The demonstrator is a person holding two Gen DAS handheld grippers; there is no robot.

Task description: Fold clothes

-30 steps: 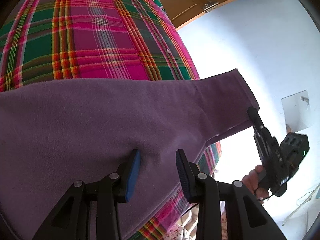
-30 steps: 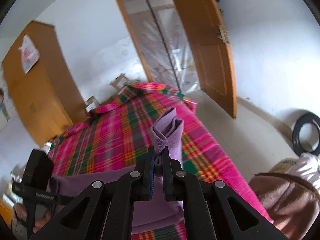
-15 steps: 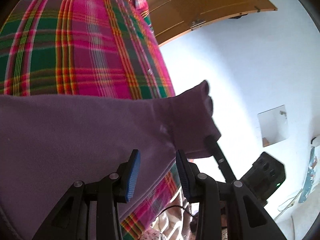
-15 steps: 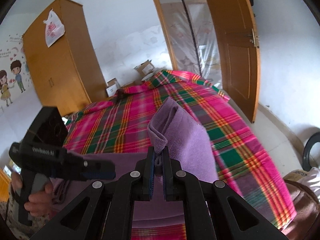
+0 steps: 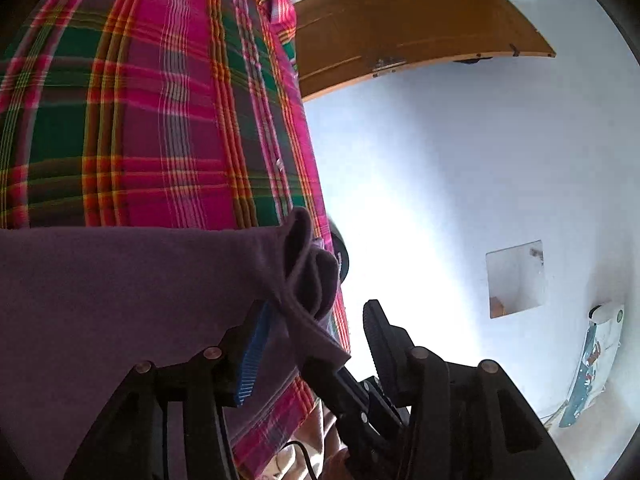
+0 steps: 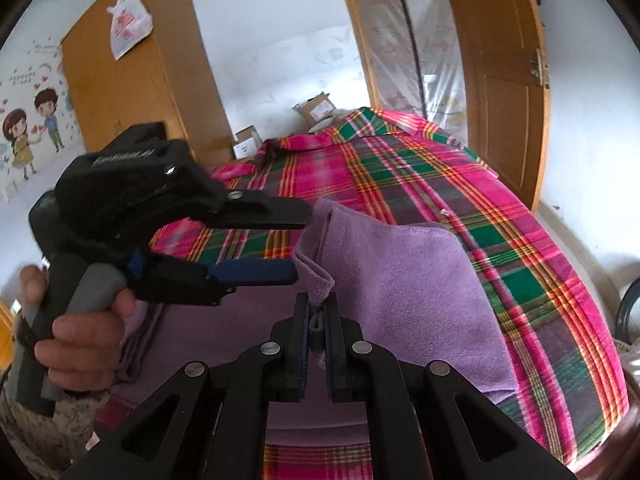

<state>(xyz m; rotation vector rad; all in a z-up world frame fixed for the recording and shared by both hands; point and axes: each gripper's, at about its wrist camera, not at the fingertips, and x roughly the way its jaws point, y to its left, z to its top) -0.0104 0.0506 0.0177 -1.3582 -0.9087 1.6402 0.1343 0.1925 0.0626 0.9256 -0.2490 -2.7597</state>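
Observation:
A purple fleece garment [image 6: 400, 280] lies partly folded on a pink-and-green plaid bed cover [image 6: 400, 176]. My right gripper [image 6: 316, 316] is shut on a bunched fold at the garment's edge and holds it lifted. My left gripper [image 6: 300, 244], held by a hand [image 6: 80, 320], is open, with its fingertips right beside that lifted fold. In the left wrist view the garment [image 5: 120, 300] fills the lower left. Its gathered corner sits between the spread fingers of the left gripper [image 5: 316, 332]. The right gripper [image 5: 320, 368] comes up from below, its tips hidden under the cloth.
A wooden wardrobe [image 6: 132, 80] stands at the back left, and an open wooden door [image 6: 500, 80] at the right. Cardboard boxes [image 6: 316, 108] sit beyond the bed. A dark ring-shaped object [image 6: 630, 304] rests on the floor at the right edge. White wall [image 5: 440, 180] lies past the bed's side.
The right gripper has carried the held purple edge inward over the garment. The left gripper has closed in, and its open fingers now flank the bunched fold.

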